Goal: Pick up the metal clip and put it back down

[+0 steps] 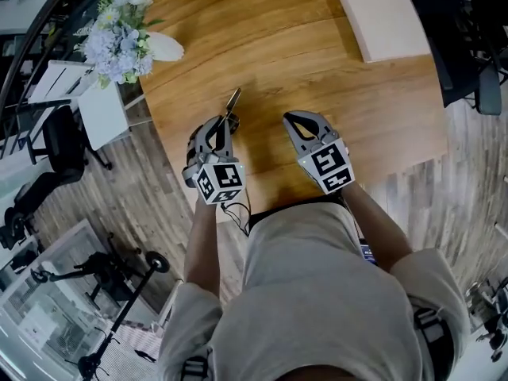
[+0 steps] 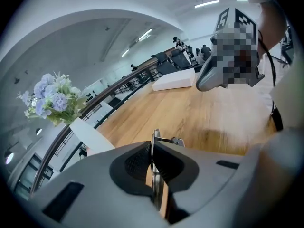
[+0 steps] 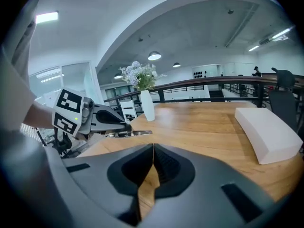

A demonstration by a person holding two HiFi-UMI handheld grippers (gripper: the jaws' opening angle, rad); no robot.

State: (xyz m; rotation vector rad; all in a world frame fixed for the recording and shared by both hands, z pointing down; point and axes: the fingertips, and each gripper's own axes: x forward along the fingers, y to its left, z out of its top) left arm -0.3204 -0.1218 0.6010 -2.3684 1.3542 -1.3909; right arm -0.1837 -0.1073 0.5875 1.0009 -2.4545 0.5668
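Note:
The metal clip [image 1: 232, 103] is a thin silver piece that sticks out past my left gripper [image 1: 225, 122], whose jaws are shut on it over the near left part of the wooden table [image 1: 317, 62]. Between the left gripper's dark pads the clip [image 2: 156, 172] shows edge-on. The right gripper view has the clip [image 3: 129, 133] jutting level from the left gripper [image 3: 122, 127], just above the tabletop. My right gripper [image 1: 290, 119] hovers beside it to the right, jaws shut with nothing between them [image 3: 153, 148].
A white vase of pale blue flowers [image 1: 123, 34] stands at the table's left edge. A white flat box [image 1: 381, 14] lies at the far right. The table's near edge [image 1: 262, 201] runs just under both grippers. Chairs and a scooter stand on the floor to the left.

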